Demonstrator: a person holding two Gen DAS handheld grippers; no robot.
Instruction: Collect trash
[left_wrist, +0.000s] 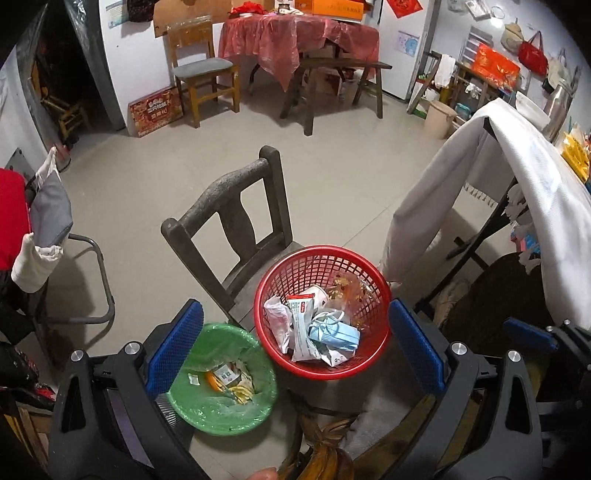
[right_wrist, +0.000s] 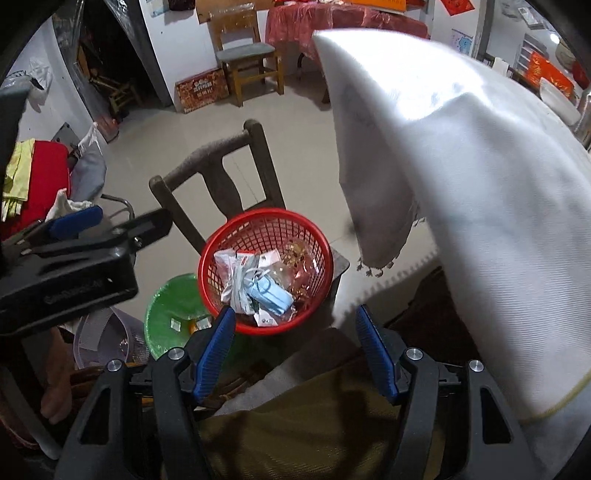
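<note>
— While hanging above the dark wooden chair (left_wrist: 236, 229): left gripper (left_wrist: 295, 343) spread wide, holding nothing.
— Right gripper (right_wrist: 295, 339)?
— Likewise agape, empty. Trash in red basket (left_wrist: 373, 280) on seat, beside green-lined bin (left_wrist: 192, 402).

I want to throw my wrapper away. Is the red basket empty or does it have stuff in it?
It has stuff in it. The red basket holds a blue face mask, white packets and crinkly wrappers, but they sit below the rim.
</note>
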